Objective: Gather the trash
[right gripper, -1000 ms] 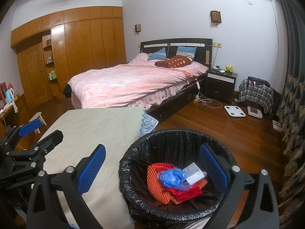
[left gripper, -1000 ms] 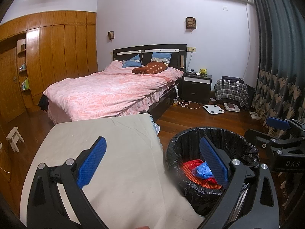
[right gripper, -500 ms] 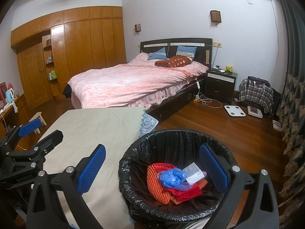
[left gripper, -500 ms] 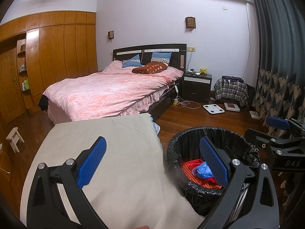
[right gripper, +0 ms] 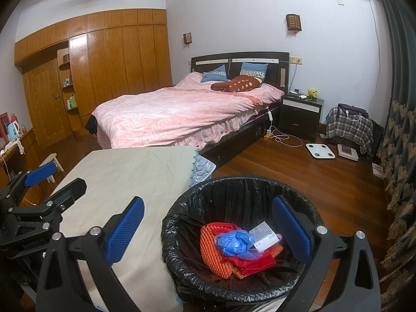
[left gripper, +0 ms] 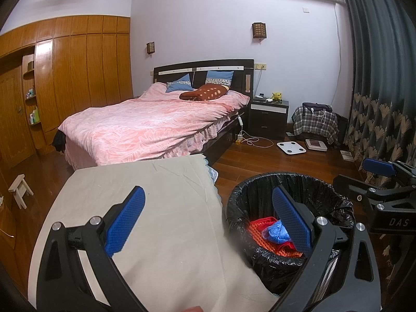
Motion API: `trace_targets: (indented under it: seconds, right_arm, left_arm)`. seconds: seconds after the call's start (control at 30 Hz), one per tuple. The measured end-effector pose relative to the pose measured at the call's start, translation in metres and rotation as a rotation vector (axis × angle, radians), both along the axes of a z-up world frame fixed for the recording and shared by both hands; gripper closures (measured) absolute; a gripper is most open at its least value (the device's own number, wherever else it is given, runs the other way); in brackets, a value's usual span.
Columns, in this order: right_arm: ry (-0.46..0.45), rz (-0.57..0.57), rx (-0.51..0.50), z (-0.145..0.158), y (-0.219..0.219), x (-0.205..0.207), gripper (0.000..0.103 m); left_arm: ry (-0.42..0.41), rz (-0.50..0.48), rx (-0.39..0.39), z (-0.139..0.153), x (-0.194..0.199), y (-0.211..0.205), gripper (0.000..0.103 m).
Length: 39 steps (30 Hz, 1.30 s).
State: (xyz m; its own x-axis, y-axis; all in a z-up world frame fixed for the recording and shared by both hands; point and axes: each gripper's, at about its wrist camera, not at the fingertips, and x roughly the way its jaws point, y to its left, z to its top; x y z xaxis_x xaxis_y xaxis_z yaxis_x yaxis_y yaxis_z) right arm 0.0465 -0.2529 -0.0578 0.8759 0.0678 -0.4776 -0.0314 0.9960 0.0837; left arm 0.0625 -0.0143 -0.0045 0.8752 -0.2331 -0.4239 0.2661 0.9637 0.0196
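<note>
A round bin with a black liner (right gripper: 234,189) (left gripper: 312,184) stands on the wooden floor beside a cloth-covered table (right gripper: 124,176) (left gripper: 156,208). Inside lie an orange mesh piece (right gripper: 210,244), a red cloth (right gripper: 254,260), a crumpled blue plastic bag (right gripper: 235,241) (left gripper: 275,234) and a small white card (right gripper: 264,235). My right gripper (right gripper: 208,223) hangs open over the bin's near left rim, holding nothing. Above the table's right edge, my left gripper (left gripper: 208,213) is open and empty. Each gripper shows at the edge of the other's view.
A bed with a pink cover (right gripper: 182,114) fills the middle of the room. Behind it stand a dark nightstand (right gripper: 301,111), a plaid-draped seat (right gripper: 348,127) and a white scale (right gripper: 319,150) on the floor. Curtains (right gripper: 400,143) hang right; a small stool (right gripper: 53,162) stands left.
</note>
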Motion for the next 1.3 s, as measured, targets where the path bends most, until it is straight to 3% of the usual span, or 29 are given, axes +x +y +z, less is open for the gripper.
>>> trace_targets:
  seconds: [1.3]
  right_arm:
    - [0.016, -0.006, 0.014, -0.012, 0.007, 0.002, 0.006]
  left_arm:
    - [0.008, -0.002, 0.005, -0.001, 0.000, 0.000, 0.007]
